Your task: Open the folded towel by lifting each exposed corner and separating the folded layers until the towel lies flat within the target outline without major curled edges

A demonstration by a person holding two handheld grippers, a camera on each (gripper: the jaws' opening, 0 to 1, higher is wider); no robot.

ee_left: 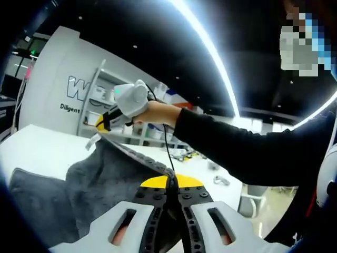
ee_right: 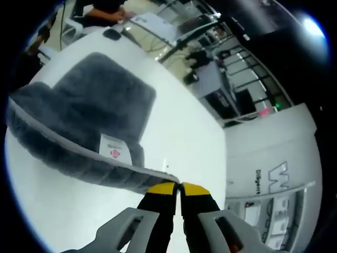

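A dark grey fluffy towel (ee_left: 105, 179) is lifted off the white table (ee_left: 42, 150). My left gripper (ee_left: 171, 182) is shut on the towel's hemmed edge, which runs up toward the other corner. A person's hand holds the right gripper (ee_left: 105, 124) above the table, pinching that far corner. In the right gripper view, my right gripper (ee_right: 178, 187) is shut on the towel's corner, and the towel (ee_right: 100, 105) hangs away from it over the table (ee_right: 179, 137), its white care label (ee_right: 114, 147) showing.
A white wall with lettering (ee_left: 79, 89) and shelving (ee_left: 105, 100) stand behind the table. Small items lie on the table's far end (ee_left: 218, 179). Desks and a seated person (ee_right: 105, 10) are beyond the table's other side.
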